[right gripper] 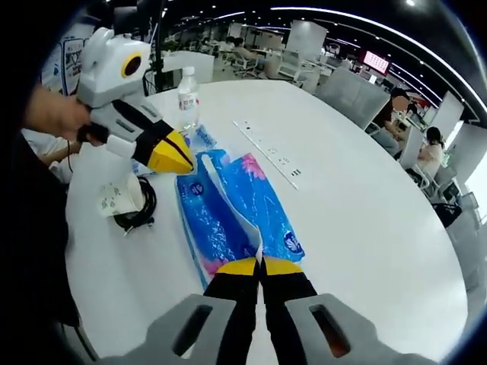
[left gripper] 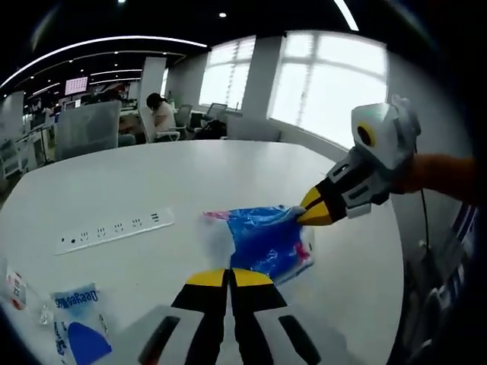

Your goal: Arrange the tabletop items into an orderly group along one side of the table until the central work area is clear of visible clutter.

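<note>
Tissue pack [right gripper: 236, 217] pinched between both grippers' closed fingers [right gripper: 242, 268].

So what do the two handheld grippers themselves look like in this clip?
Both match: the left gripper and the right gripper have black jaws with yellow tips, grey fronts and a white rounded housing with a yellow-ringed black circle. An orange sleeve shows behind the right one.

tissue packs [right gripper: 236, 217]: 2 | power strip [right gripper: 268, 154]: 1 | water bottle [right gripper: 188, 99]: 1 | cable coil [right gripper: 139, 213]: 1
</note>
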